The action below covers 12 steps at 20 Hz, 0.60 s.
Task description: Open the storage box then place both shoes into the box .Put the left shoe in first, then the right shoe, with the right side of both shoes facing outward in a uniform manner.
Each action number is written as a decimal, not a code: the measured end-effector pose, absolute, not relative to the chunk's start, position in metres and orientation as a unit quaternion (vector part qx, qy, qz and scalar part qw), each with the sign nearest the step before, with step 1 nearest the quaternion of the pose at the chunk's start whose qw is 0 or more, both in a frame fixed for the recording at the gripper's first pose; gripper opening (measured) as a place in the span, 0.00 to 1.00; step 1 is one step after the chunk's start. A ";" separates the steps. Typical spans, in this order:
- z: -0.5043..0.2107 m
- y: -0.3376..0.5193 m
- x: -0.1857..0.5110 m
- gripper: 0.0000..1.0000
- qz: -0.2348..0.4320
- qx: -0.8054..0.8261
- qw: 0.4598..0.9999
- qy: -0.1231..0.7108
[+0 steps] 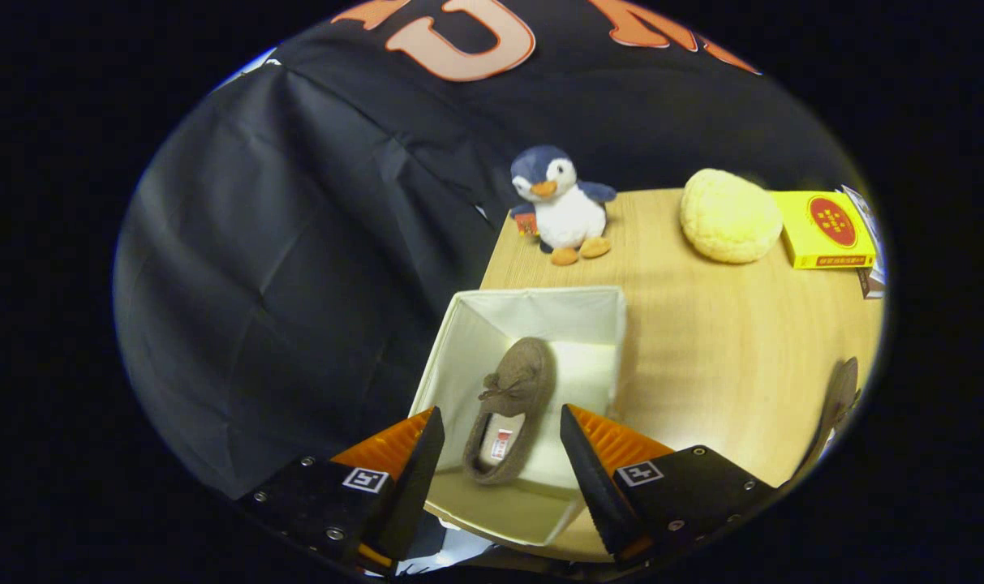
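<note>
A cream fabric storage box [593,312] stands open on the wooden table, just ahead of my fingers. Inside it lies a brown slipper [514,397] with a small bow, its toe pointing away from me and its opening towards me. My gripper [501,454] hovers over the near part of the box, open, with the slipper's heel showing in the gap between the fingers and neither finger touching it. A second brown shoe [839,397] shows in part at the table's right edge, well to the right of my right finger.
Beyond the box, a plush penguin [565,207] sits at the table's far left corner. A yellow fluffy ball [728,216] and a yellow flat box [831,229] lie at the far right. The table's left edge [492,258] runs beside the storage box.
</note>
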State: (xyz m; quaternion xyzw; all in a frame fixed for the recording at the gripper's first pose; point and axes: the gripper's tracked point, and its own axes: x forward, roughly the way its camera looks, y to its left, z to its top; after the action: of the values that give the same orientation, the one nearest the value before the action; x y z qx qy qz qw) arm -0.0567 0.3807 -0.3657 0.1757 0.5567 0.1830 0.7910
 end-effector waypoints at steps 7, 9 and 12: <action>-0.371 0.205 -0.085 0.97 0.091 0.118 0.828 0.540; -0.381 0.157 -0.098 0.97 0.056 0.111 0.829 0.545; -0.395 0.090 -0.121 0.97 0.012 0.111 0.822 0.558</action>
State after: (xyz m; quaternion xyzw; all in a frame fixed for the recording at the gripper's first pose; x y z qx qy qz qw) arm -0.1212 0.0898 -0.3949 0.1109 0.5580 0.0115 0.8223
